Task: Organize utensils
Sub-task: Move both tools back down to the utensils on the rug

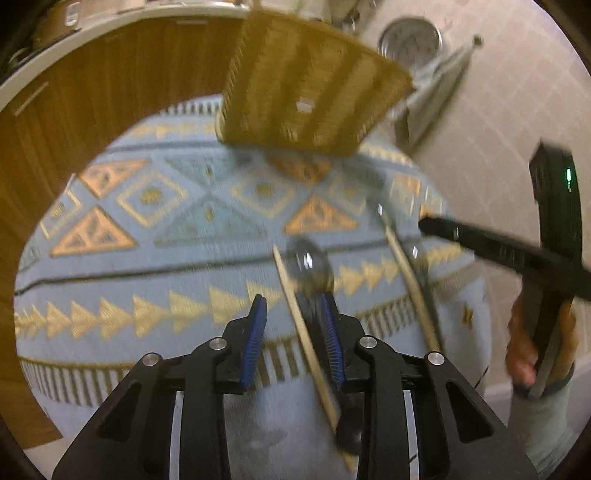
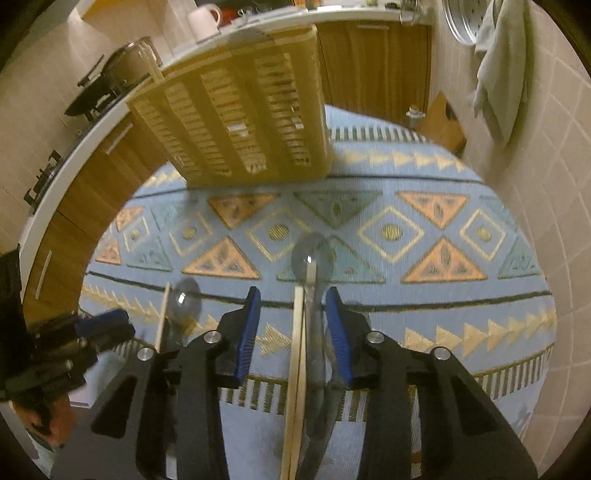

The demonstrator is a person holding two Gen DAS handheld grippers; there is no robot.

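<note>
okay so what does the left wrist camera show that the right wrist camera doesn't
Only the left wrist view shows the right tool from outside, with the hand gripping it.

Only the right wrist view shows the white mug on the counter and the left tool from outside.

Both show the wicker basket on the patterned blue cloth, spoons and wooden sticks near the open jaws.
</note>
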